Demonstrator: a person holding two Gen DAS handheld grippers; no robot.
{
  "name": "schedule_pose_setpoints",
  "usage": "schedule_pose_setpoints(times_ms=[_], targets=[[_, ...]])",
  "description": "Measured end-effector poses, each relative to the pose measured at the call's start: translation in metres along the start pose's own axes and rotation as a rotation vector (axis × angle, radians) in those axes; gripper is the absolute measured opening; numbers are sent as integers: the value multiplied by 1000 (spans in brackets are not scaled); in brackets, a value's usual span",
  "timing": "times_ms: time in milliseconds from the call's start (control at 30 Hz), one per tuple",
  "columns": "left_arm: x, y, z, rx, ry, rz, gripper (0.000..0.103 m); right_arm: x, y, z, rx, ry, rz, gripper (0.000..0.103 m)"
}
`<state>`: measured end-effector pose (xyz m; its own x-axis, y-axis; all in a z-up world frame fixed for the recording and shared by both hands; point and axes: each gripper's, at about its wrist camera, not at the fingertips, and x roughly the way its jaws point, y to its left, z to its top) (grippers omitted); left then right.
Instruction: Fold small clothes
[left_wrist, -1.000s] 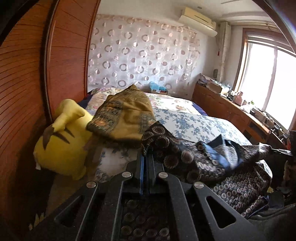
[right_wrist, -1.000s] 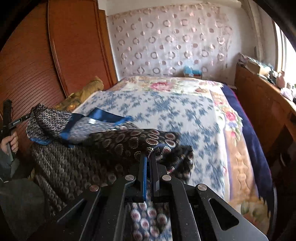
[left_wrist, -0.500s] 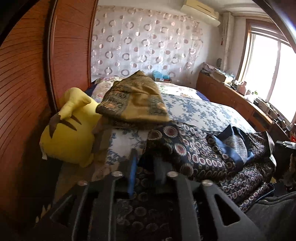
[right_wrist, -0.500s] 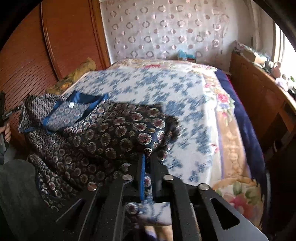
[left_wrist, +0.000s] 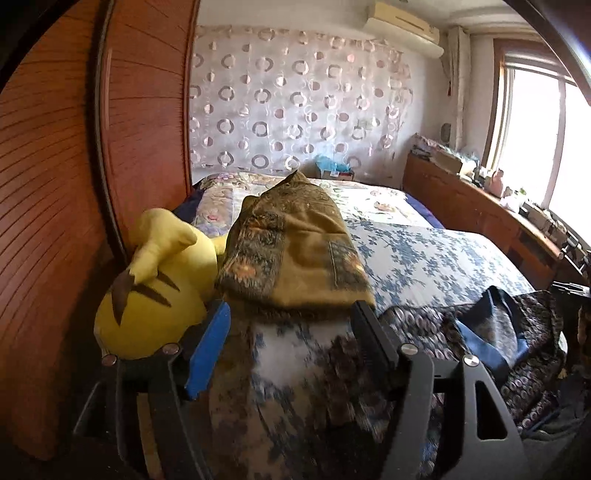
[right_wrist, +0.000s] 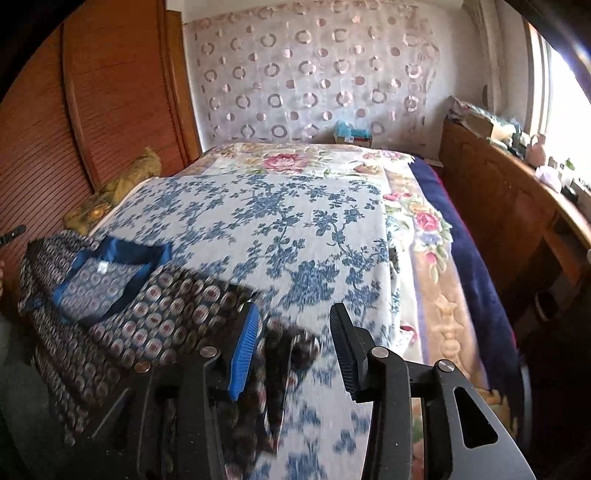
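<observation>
At the near edge of the bed (right_wrist: 280, 206), the left hand-held gripper (left_wrist: 291, 332) has just been opening and stands spread, nothing pinched. The right hand-held gripper (right_wrist: 291, 339) has likewise been opening, its jaws apart above a blurred fold of the dark patterned garment (right_wrist: 122, 306), which lies along that edge.

We opened both claws, the left claw (left_wrist: 290, 332) and right claw (right_wrist: 293, 339), releasing the dark patterned garment (right_wrist: 122, 306), which dropped flat onto the bed (right_wrist: 295, 206).
</observation>
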<state>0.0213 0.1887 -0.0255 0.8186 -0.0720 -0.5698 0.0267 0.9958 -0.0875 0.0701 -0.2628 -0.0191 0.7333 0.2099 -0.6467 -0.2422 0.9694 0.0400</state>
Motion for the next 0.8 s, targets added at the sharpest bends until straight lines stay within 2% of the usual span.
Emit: schedule_pose_setpoints(times_ms=[100, 233, 367, 533, 800], targets=[[20, -3, 9, 29, 40, -5, 69, 13, -8, 0, 28, 19, -19, 42], [46, -20, 9, 76, 106, -21, 69, 23, 0, -1, 34, 46, 19, 42], [68, -35, -2, 108, 189, -45, 69, 22, 7, -5, 21, 72, 54, 44], [86, -45, -25, 133, 290, -44, 69, 27, 6, -11, 13, 112, 53, 48], [94, -47, -39, 104, 336, -74, 69, 41, 8, -11, 4, 151, 62, 50]])
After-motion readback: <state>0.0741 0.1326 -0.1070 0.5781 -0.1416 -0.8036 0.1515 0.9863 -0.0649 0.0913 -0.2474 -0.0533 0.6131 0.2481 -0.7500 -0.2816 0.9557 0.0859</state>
